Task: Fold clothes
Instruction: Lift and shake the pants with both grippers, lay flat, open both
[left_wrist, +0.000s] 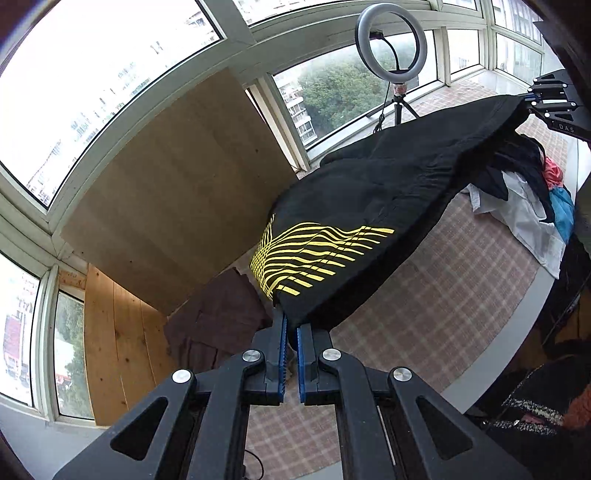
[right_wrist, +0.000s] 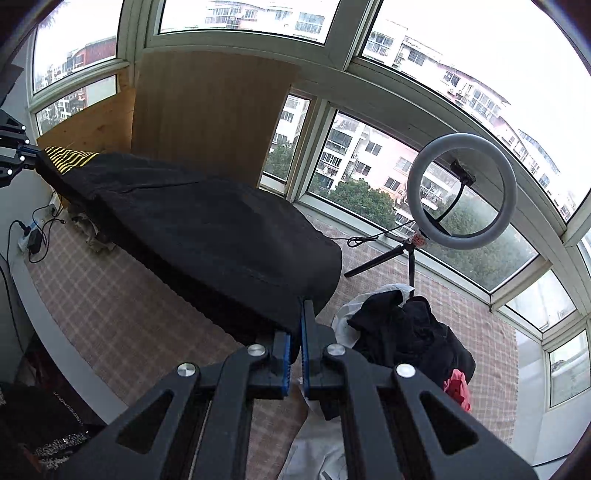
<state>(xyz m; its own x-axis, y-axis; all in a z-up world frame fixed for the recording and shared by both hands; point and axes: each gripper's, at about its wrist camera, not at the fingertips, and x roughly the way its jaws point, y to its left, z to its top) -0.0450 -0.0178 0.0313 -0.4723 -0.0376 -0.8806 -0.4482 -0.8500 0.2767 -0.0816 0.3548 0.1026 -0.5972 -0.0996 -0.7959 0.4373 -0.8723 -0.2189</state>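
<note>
A black garment (left_wrist: 388, 192) with a yellow striped print (left_wrist: 306, 254) hangs stretched in the air between the two grippers, lifted above a table covered in a pink checked cloth (left_wrist: 443, 280). Its long axis runs from one gripper to the other, roughly along the length of the table and parallel to the window wall behind it. The printed end points toward the left gripper (left_wrist: 291, 332), whose blue-padded fingers are clamped on the hem just below the print. The plain end points toward the right gripper (right_wrist: 297, 332), whose fingers are likewise pinched closed on the fabric edge (a fold of black cloth sits right between the blue pads). In the left wrist view the right gripper shows at the far upper right, biting the garment's far corner; in the right wrist view the left gripper shows at the far left edge, beside the yellow stripes. The fabric sags a little in the middle and its lower edge droops toward the tablecloth; whether it touches the cloth cannot be told.

A heap of other clothes (right_wrist: 406, 332), black, white, red and blue, lies on the table near the right gripper. A ring light (right_wrist: 461, 192) on a small tripod stands by the window. A brownish garment (left_wrist: 221, 317) lies beyond the left gripper, near a leaning wooden board (left_wrist: 166, 192).
</note>
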